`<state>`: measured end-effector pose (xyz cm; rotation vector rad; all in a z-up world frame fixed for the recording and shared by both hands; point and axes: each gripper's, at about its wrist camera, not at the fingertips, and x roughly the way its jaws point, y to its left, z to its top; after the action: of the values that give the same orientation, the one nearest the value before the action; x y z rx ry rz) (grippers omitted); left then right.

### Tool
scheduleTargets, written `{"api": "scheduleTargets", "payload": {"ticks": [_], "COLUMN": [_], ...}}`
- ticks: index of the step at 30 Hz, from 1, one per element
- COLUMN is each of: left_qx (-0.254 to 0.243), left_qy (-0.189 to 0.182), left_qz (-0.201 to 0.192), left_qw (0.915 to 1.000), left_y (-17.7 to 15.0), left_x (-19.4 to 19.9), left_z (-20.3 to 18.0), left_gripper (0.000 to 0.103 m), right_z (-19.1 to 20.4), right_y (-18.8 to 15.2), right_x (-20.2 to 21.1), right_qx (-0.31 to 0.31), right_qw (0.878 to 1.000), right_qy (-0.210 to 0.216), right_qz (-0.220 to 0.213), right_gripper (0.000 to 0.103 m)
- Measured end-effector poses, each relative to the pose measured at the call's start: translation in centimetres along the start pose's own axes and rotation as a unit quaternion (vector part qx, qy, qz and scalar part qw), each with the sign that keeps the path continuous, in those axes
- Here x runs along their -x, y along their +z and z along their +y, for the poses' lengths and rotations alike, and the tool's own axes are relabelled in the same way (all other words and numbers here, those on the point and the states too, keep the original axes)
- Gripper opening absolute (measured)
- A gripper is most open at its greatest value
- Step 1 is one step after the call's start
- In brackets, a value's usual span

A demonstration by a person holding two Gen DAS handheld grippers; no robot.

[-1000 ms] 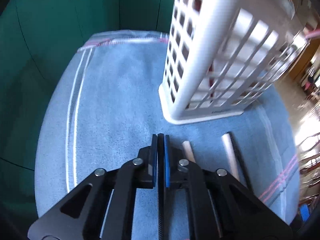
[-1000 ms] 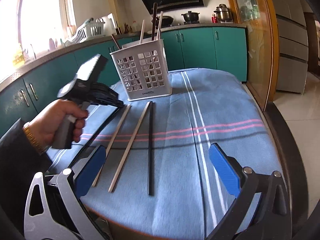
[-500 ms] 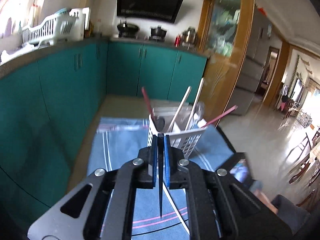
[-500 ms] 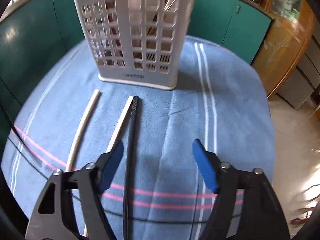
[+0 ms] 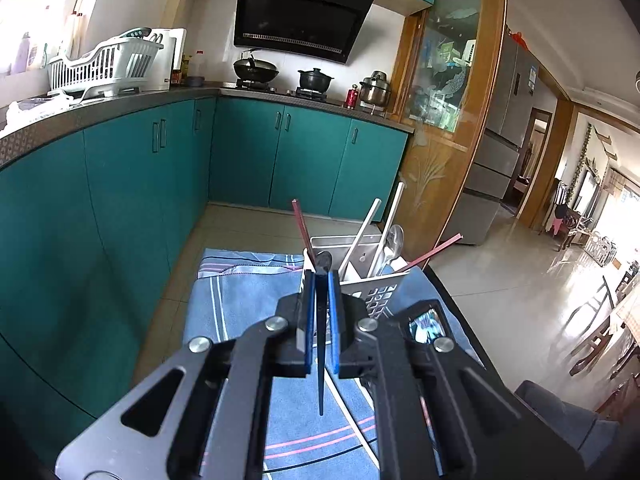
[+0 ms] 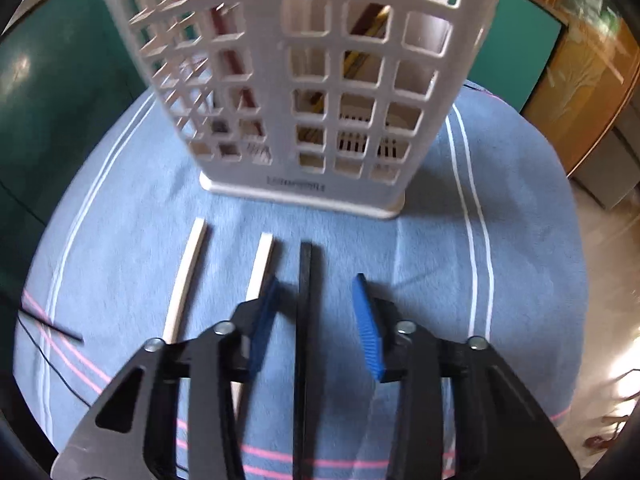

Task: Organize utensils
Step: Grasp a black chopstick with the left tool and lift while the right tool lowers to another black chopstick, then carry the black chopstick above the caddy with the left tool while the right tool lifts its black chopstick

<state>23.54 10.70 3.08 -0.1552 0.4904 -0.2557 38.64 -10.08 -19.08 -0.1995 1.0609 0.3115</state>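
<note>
In the right wrist view, the right gripper (image 6: 316,316) fills the lower middle of the frame, its blue pads (image 6: 366,326) closing on either side of a black chopstick (image 6: 305,280) that lies flat on the blue striped cloth (image 6: 440,264); the pads do not yet press it, so it is straddled, not gripped, probably so it can be pinched near its upper end and lifted. Just left of it, side by side and apart, lie two pale chopsticks (image 6: 262,264), all three pointing up the frame toward the white slotted utensil basket (image 6: 320,80), laid out within easy reach of it. The basket stands upright on the cloth in the upper middle, with sticks already showing through its lattice. In the left wrist view, the left gripper (image 5: 320,312) at lower centre is clenched on a second black chopstick (image 5: 321,360), held upright with its thin tip hanging down, presumably ready to drop end-first. Beyond it in that view the basket (image 5: 376,284) sits mid-frame holding red and white sticks and a spoon; teal cabinets (image 5: 240,152) and a stove lie further back.
</note>
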Motion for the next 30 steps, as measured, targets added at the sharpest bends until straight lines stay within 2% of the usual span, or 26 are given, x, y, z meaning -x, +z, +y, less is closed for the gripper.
{"api": "scheduleTargets", "payload": {"ticks": [2,3,4,8,11,20,22,30], "left_qx": [0.001,0.002,0.002,-0.002,-0.008,-0.047,-0.054,-0.08], "left_qy": [0.001,0.001,0.001,0.002,0.001,-0.004,-0.006,-0.004], "left_qz": [0.001,0.002,0.003,0.008,0.012,0.021,0.025,0.025], "left_qw": [1.0,1.0,1.0,1.0,0.9999,0.9987,0.9982,0.9965], "left_y": [0.0,-0.1,-0.1,-0.2,-0.4,-0.8,-1.0,-1.3], "left_x": [-0.1,-0.2,-0.2,-0.3,-0.4,0.0,0.2,1.2], "left_z": [0.2,0.3,0.4,0.3,0.0,-2.6,-3.1,-4.7], "left_gripper": [0.006,0.006,0.006,0.006,0.006,0.006,0.006,0.006], "right_z": [-0.1,-0.3,-0.5,-0.3,-0.6,-1.8,-2.1,-2.0], "right_y": [0.5,0.8,1.0,0.6,-0.5,-5.4,-6.7,-8.2], "right_x": [-0.3,-0.4,-0.5,-0.3,1.5,15.3,18.2,25.9], "right_qx": [-0.002,-0.005,-0.008,-0.005,-0.019,-0.041,-0.045,-0.045], "right_qw": [1.0,1.0,1.0,1.0,0.999,0.984,0.98,0.966], "right_qy": [0.001,0.001,0.004,0.004,0.016,0.057,0.063,0.072], "right_qz": [-0.003,-0.004,-0.003,-0.009,-0.036,-0.163,-0.182,-0.244], "right_gripper": [0.023,0.01,0.007,0.006,0.006,0.007,0.007,0.007]}}
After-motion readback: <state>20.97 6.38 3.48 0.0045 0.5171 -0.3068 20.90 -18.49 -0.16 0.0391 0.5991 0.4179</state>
